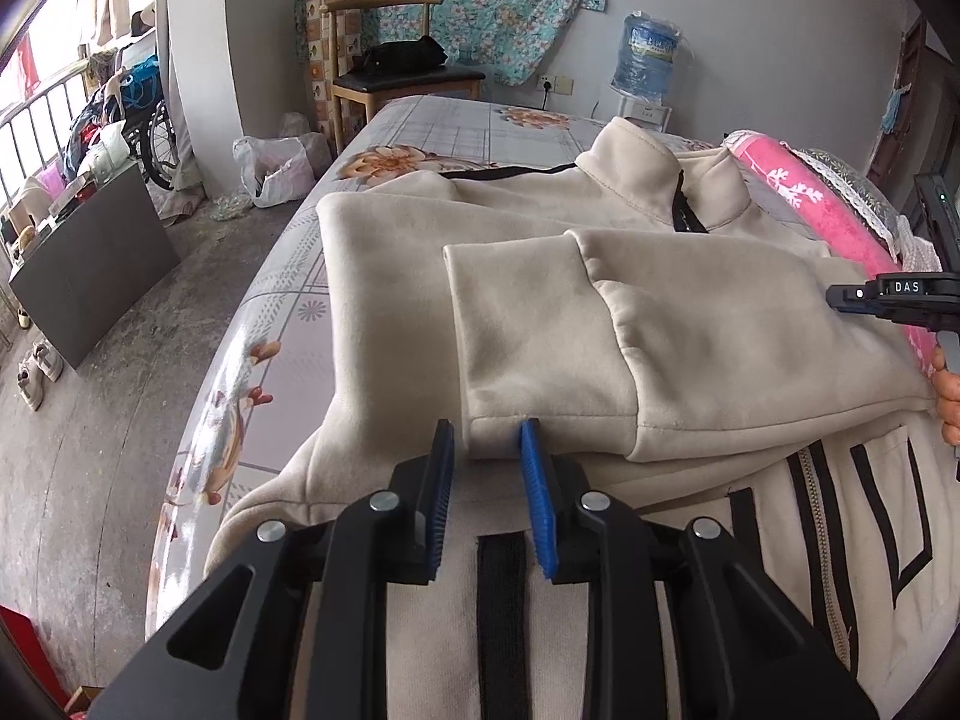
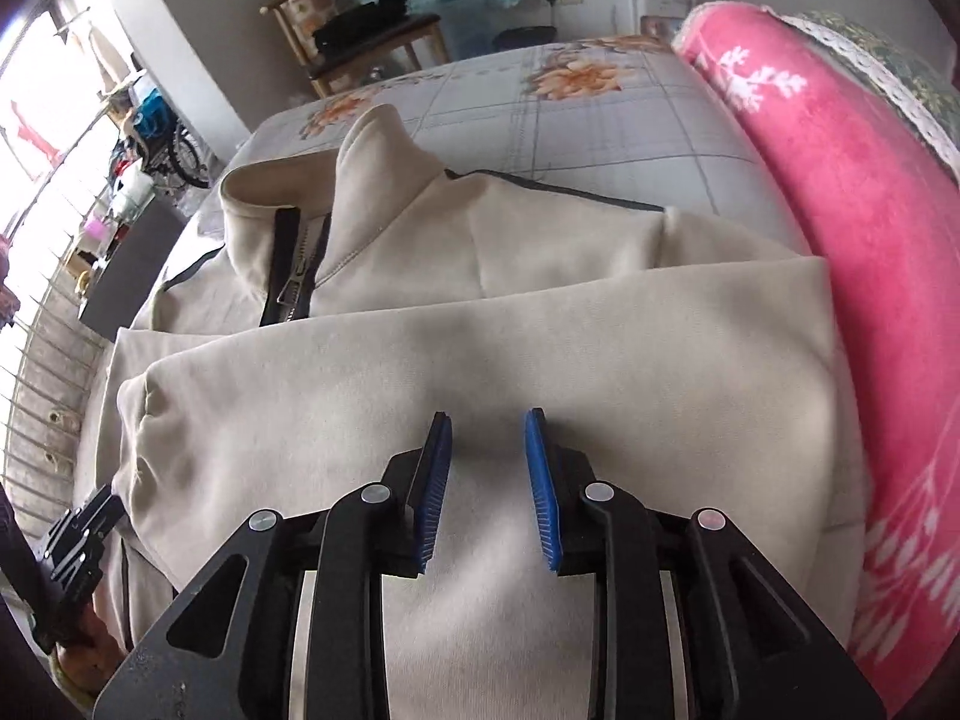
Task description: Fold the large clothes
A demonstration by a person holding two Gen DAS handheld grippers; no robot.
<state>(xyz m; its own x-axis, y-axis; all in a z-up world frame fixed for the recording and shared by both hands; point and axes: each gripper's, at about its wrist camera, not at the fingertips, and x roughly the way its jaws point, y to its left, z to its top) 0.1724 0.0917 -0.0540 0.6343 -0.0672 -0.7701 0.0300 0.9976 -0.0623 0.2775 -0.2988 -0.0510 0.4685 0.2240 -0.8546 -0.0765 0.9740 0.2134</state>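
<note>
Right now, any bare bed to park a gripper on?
Bare sheet runs beyond the jacket's collar to the far edge, and along the bed's left edge. Crowded: pink blanket hugs the jacket.

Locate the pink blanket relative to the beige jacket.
The pink fleece blanket lies rolled along the right edge of the beige zip-up jacket on the floral bedsheet, touching it in the right wrist view.
</note>
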